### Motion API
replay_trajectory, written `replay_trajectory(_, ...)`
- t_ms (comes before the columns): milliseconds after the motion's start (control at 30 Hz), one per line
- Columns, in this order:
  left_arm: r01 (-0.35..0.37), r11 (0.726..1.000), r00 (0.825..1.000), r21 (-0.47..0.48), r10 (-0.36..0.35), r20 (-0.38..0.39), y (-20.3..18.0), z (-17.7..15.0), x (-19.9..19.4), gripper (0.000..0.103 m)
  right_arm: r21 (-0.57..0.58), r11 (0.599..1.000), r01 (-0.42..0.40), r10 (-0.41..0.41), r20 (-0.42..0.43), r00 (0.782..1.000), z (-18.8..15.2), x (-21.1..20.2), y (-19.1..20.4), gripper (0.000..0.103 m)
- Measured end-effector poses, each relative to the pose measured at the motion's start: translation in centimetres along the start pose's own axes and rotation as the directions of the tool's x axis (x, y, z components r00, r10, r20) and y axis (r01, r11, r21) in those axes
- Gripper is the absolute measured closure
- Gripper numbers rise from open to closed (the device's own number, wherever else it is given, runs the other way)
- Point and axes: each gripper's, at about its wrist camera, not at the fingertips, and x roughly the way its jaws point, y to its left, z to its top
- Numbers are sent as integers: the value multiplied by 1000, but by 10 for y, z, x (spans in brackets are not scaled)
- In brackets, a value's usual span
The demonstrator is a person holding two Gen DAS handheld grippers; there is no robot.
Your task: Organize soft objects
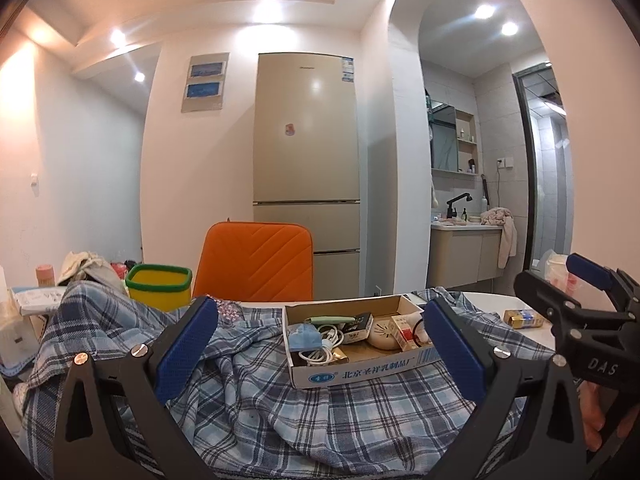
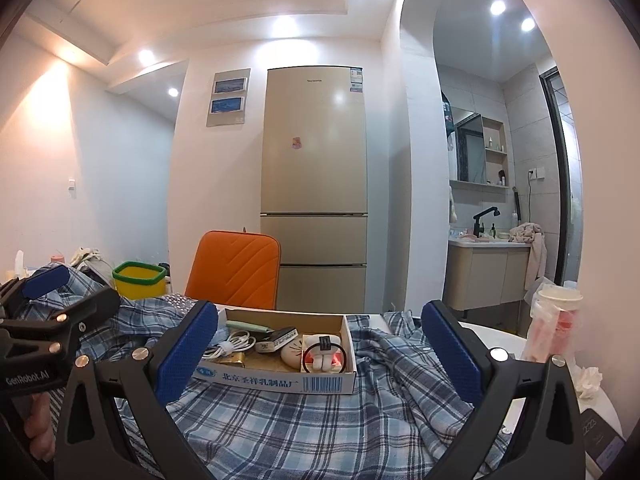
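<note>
Both the left gripper (image 1: 320,344) and the right gripper (image 2: 320,348) are held spread wide above the rumpled blue plaid shirt (image 1: 256,408), nothing being gripped. The table (image 2: 492,334) is largely hidden by the shirt, on which a cardboard box (image 2: 280,376) is seen, its contents hard to identify. Farther off, an orange chair (image 1: 256,260) is partly cut off by the table's far edge

My right hand-held gripper (image 2: 320,354) hangs over the blue plaid cloth (image 2: 304,424) with its blue pads spread wide apart, gripping nothing. Between them, a shallow cardboard box (image 2: 280,378) of odds and ends sits on the cloth. My left hand-held gripper (image 2: 60,292) shows at the left edge. Beyond stand an orange chair (image 2: 236,268), a yellow bin (image 2: 140,278) and a fridge (image 2: 316,184).
</note>
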Motion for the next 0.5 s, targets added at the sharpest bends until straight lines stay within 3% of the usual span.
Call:
replay_trajectory(267,-9,1000,999,-1,9,43,0,2,-11,0,10,1000,23,-23,4,1000,0,-2,-2,0)
replay_trajectory(500,-28,1000,999,3,28,21,0,2,-7,0,23,999,31,-31,1,1000,0,-2,-5,0)
